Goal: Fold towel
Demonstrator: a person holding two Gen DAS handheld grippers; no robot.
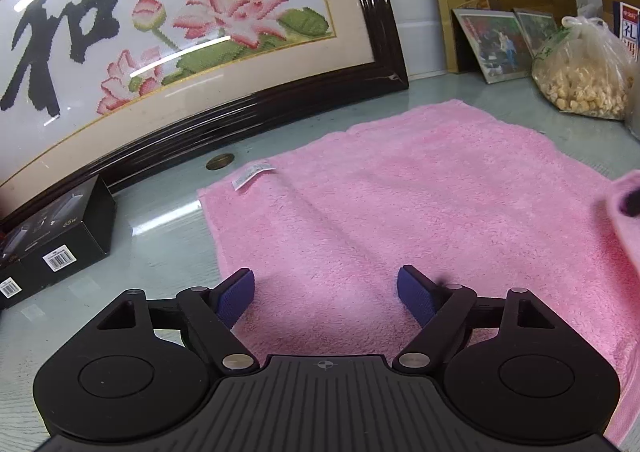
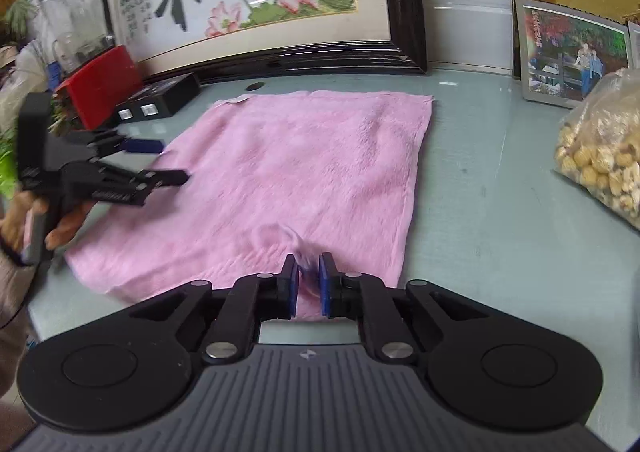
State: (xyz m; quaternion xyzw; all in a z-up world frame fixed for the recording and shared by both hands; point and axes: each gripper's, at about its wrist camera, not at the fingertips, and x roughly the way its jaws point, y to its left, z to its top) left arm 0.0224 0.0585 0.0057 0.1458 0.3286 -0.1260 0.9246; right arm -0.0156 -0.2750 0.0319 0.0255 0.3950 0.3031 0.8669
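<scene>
Now the right gripper [image 2: 308, 280] pinches the near edge of the towel [image 2: 304, 155].
Left gripper [image 1: 326, 294] hovers spread apart over it; far right, a bag [image 1: 580, 71] of pale lumps, partly cut off.

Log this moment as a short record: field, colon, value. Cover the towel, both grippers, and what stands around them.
towel: pink towel, spread flat on the table, white label at its far left corner
left gripper: open, over the towel's near left part, holding nothing
right gripper: shut on the towel's near edge, a small bunch of cloth raised between its fingers
behind: framed lotus picture, photos
left of towel: black boxes
right of towel: bag of nuts
</scene>
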